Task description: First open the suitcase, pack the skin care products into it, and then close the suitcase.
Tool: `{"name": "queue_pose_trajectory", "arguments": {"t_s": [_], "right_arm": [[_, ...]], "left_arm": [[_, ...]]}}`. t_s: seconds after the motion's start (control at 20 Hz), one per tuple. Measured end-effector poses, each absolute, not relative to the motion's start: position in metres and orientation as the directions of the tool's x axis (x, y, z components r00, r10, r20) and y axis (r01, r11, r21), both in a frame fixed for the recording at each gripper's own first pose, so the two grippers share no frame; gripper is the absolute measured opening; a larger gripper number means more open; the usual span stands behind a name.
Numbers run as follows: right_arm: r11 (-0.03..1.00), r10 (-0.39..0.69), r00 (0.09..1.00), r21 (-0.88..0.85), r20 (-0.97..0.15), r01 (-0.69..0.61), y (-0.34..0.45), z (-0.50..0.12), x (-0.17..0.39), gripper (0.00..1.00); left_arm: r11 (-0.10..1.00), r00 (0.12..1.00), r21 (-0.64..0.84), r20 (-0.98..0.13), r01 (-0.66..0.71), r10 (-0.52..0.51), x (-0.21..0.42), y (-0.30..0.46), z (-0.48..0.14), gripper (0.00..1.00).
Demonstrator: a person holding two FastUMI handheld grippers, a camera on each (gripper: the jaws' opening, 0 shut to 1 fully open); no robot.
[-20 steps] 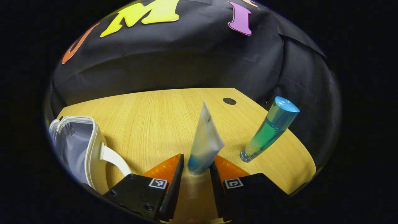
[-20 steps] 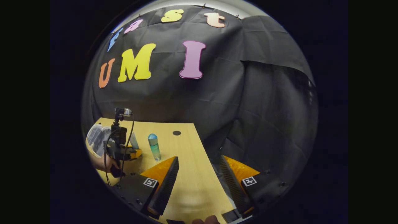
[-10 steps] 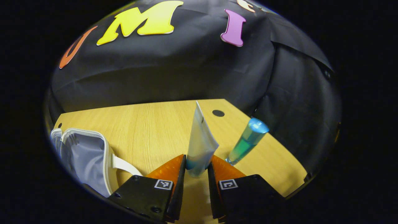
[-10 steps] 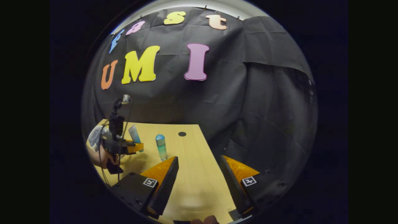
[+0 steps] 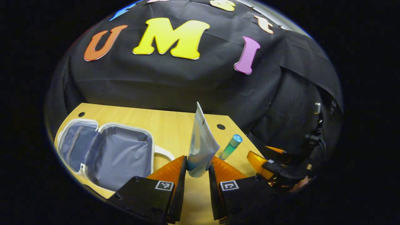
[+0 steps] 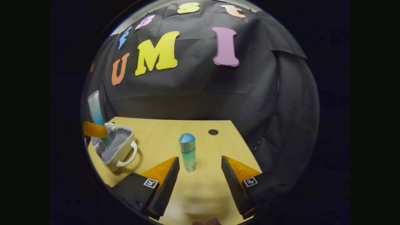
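Suitcase first: the small white zip case with grey lining (image 5: 106, 153) lies open on the pale wooden bench (image 5: 168, 125), down and to the left of my left claw (image 5: 197, 170). That claw grips the white-and-blue squeeze tube (image 5: 201, 143) near its cap end, long axis pointing up and away from me. My right claw (image 6: 200, 175) hangs spread and empty, the upright blue-green bottle (image 6: 187, 151) just ahead between its fingers. I judge the tube goes left and down.
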State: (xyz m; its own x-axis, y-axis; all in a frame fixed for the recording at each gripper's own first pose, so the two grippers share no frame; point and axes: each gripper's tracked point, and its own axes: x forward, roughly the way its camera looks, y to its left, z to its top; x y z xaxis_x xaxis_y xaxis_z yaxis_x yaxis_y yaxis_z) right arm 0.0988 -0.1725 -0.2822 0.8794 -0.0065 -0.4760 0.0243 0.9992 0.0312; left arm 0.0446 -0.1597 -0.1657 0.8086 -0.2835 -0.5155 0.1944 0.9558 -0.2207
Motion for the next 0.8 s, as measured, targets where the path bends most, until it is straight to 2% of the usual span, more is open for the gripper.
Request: {"name": "queue_pose_trajectory", "arguments": {"t_s": [0.2,0.35,0.5,0.75,0.8], "right_arm": [[0.998,0.046,0.864,0.049,-0.502,-0.025,-0.159,-0.311,0.134,0.80],[0.997,0.080,0.818,0.038,-0.570,-0.071,-0.150,-0.339,0.142,0.80],[0.992,0.094,0.807,-0.012,-0.582,-0.124,-0.144,-0.349,0.152,0.80],[0.995,0.093,0.788,0.021,-0.609,-0.101,-0.141,-0.363,0.164,0.80],[0.996,0.088,0.785,0.028,-0.614,-0.090,-0.143,-0.367,0.165,0.74]], "left_arm": [[0.973,0.851,-0.193,-0.483,0.125,-0.205,0.033,-0.119,-0.142,0.40],[0.974,0.876,-0.213,-0.452,0.078,-0.169,0.025,-0.099,-0.127,0.40],[0.977,0.887,-0.210,-0.446,0.026,-0.119,0.011,-0.080,-0.118,0.40],[0.982,0.894,-0.183,-0.446,-0.045,-0.042,-0.002,-0.052,-0.110,0.40],[0.983,0.892,-0.176,-0.450,-0.048,-0.037,-0.004,-0.050,-0.111,0.40]]}}
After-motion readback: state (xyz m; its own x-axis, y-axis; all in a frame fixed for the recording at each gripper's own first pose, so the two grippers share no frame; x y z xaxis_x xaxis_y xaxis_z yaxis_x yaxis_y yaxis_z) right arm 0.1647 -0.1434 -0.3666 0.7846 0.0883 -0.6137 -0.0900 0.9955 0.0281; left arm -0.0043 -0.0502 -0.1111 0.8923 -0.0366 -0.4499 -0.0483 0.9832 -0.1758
